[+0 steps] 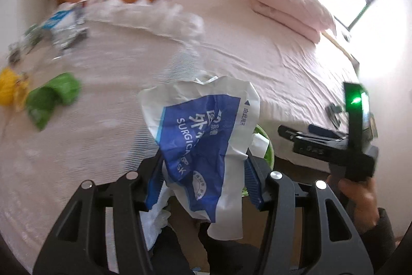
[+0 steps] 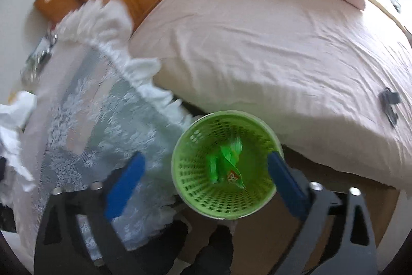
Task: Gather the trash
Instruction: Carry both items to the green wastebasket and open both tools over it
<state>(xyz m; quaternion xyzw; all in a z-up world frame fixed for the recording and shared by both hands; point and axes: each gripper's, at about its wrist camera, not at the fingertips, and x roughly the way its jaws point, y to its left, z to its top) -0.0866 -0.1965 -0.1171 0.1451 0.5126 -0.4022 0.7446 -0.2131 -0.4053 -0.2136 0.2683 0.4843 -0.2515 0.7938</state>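
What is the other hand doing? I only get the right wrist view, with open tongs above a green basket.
Observer: The left tongs grip a crumpled blue-and-white mask wrapper, held up in the air.
Visitor: Is there more rubbish to pick up?
Observer: Yes, a green wrapper lies on the lace cloth, outside your frame.
Visitor: Anything else there?
Observer: A yellow piece sits just left of the green one.
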